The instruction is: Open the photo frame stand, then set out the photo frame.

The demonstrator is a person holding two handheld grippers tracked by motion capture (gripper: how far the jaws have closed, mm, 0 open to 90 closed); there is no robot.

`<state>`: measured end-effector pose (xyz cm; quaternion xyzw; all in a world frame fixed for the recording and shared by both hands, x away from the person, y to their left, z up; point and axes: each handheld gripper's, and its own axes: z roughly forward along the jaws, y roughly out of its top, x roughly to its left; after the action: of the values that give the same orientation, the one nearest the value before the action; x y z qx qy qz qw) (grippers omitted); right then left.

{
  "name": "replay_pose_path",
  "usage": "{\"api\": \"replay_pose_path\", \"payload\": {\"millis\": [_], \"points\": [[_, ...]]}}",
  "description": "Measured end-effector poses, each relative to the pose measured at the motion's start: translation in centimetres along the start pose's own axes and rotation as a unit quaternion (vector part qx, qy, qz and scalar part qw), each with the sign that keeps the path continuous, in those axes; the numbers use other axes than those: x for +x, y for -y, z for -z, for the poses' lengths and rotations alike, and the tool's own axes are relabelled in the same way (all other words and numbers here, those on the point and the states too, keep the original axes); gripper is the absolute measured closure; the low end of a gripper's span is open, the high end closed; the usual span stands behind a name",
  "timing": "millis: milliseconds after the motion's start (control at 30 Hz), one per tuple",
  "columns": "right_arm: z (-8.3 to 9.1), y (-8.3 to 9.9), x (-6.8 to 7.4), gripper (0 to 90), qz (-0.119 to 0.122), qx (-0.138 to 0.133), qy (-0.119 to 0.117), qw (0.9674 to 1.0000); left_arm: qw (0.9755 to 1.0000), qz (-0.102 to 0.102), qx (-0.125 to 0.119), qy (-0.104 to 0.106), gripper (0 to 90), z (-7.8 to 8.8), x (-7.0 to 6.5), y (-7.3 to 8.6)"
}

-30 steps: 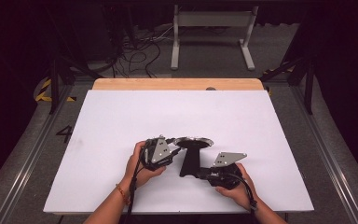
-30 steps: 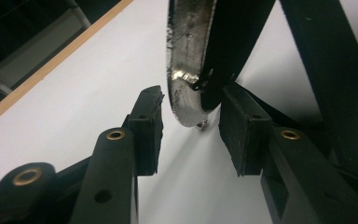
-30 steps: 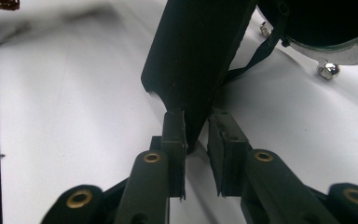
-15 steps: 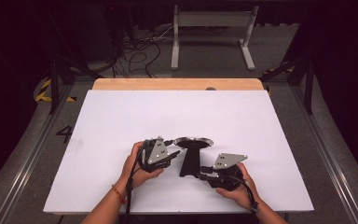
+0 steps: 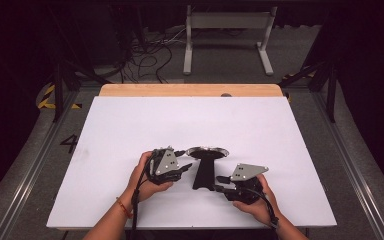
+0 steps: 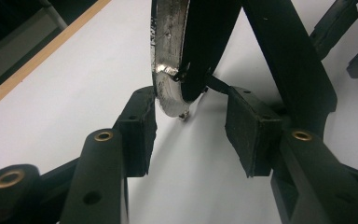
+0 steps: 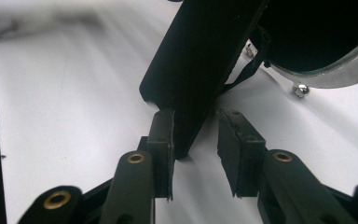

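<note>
Pan (image 5: pixel 203 165), black with a bright metal rim, on the white counter (image 5: pixel 130 125) near its front edge, between my two hands; the round body points away from me and the long flat handle runs back towards me. Whether it lies flat or leans on its rim I cannot tell.

Left gripper (image 5: pixel 182 167): the jaws straddle the near side of the rim. In the left gripper view the rim (image 6: pixel 168 70) stands between the jaws (image 6: pixel 191 121). One pad is just beside the metal and the other is plainly apart from it. These jaws have just been opening and stand half wide, with no grip on the pan.

Right gripper (image 5: pixel 222 180): the jaws are at the end of the handle. In the right gripper view the handle (image 7: pixel 200 60) comes down between the jaws (image 7: pixel 196 135). One pad is close against its edge, and white counter shows in the gap to the other pad. These jaws too have just been opening and do not clamp the handle.

Progress, as I judge it: the pan is down on the counter and both grips are let go, so the placing looks done. What is left is to widen the jaws enough to clear the rim and the handle, then draw both hands back without nudging the pan.
</note>
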<state>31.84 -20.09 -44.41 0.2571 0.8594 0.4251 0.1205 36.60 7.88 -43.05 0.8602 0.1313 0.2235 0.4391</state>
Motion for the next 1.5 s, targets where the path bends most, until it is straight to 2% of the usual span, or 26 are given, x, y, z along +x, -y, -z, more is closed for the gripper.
{"api": "replay_pose_path", "payload": {"millis": [67, 233, 300, 400, 600, 700, 833, 933, 1033, 1200, 1500], "points": [[0.1, 0.0, 0.0, 65.4, -0.002, -0.003, -0.002, 1.0000, 1.0000, 0.004, 0.000, -0.006, 52.9, 0.0, 0.0, 0.0], [0.1, -0.2, 0.0, 63.5, -0.004, -0.008, -0.005, 0.9999, 1.0000, 0.004, -0.001, -0.002, 50.5, 0.0, 0.0, 0.0], [-0.2, -0.2, 0.1, 62.5, -0.004, -0.004, -0.007, 1.0000, 1.0000, 0.005, -0.003, -0.007, 49.8, 0.0, -0.1, -0.1], [-0.4, -0.2, 0.3, 60.6, -0.001, 0.000, -0.005, 1.0000, 0.9999, 0.008, -0.008, -0.003, 48.9, -0.1, -0.1, -0.1], [-1.4, -0.1, 0.1, 57.1, -0.021, 0.008, -0.017, 0.9996, 0.9998, 0.015, -0.011, 0.003, 46.4, -1.1, 0.1, -0.3], [-1.9, 0.0, 0.0, 58.2, -0.032, 0.009, -0.026, 0.9991, 0.9999, 0.014, -0.010, 0.002, 46.1, -1.6, 0.0, -0.4], [-2.3, 0.1, -0.1, 63.5, -0.040, 0.009, -0.035, 0.9985, 0.9997, 0.017, -0.015, 0.005, 50.6, -2.1, 0.1, -0.6], [-2.5, 0.4, -0.2, 68.1, -0.046, 0.011, -0.037, 0.9982, 0.9998, 0.015, -0.016, -0.002, 55.1, -2.3, 0.0, -0.7], [-2.5, 0.3, -0.2, 72.2, -0.045, 0.011, -0.032, 0.9984, 0.9996, 0.022, -0.018, -0.010, 60.2, -2.3, 0.1, -0.6], [-2.5, 0.4, -0.3, 73.4, -0.049, 0.010, -0.036, 0.9981, 0.9996, 0.022, -0.014, -0.015, 65.4, -2.4, 0.2, -0.6], [-2.3, 0.5, -0.5, 76.5, -0.052, 0.011, -0.043, 0.9977, 0.9998, 0.016, -0.002, -0.015, 67.5, -2.1, 0.2, -0.5]]}}
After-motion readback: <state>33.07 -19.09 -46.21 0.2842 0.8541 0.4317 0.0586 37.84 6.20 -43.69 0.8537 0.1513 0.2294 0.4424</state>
